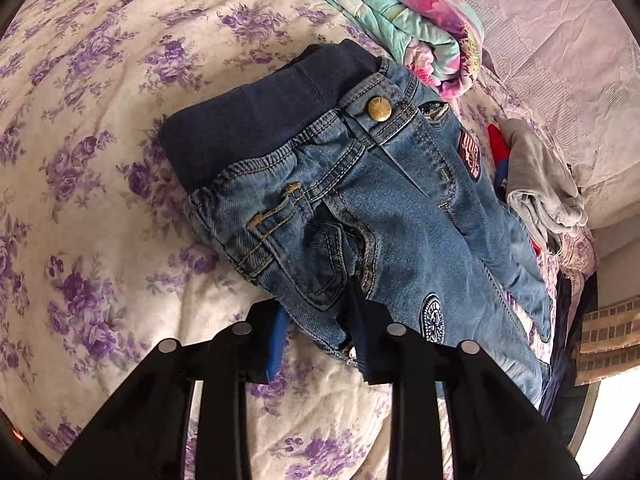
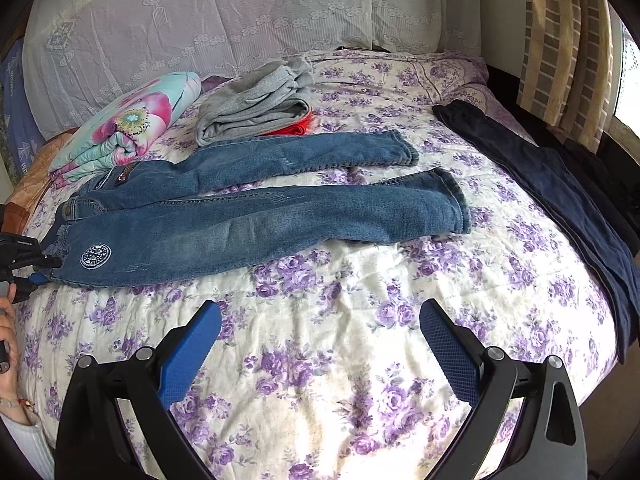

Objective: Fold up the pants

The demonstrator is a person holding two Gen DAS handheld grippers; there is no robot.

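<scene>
Small blue jeans (image 2: 248, 216) with a round white patch lie flat on the floral bedspread (image 2: 340, 344), waist at the left, two legs stretching right. In the left wrist view the waist with its brass button (image 1: 379, 109) fills the middle. My left gripper (image 1: 316, 320) straddles the near hip edge of the jeans (image 1: 352, 208), one finger under and one over the denim. It also shows in the right wrist view (image 2: 42, 268) at the waist. My right gripper (image 2: 320, 320) is open and empty above bare bedspread, in front of the legs.
A folded floral quilt (image 2: 132, 120) and a grey folded garment (image 2: 256, 100) over something red lie behind the jeans. Dark navy pants (image 2: 560, 188) lie at the right bed edge. Lace-covered pillows (image 2: 240, 12) and a curtain (image 2: 560, 40) stand behind.
</scene>
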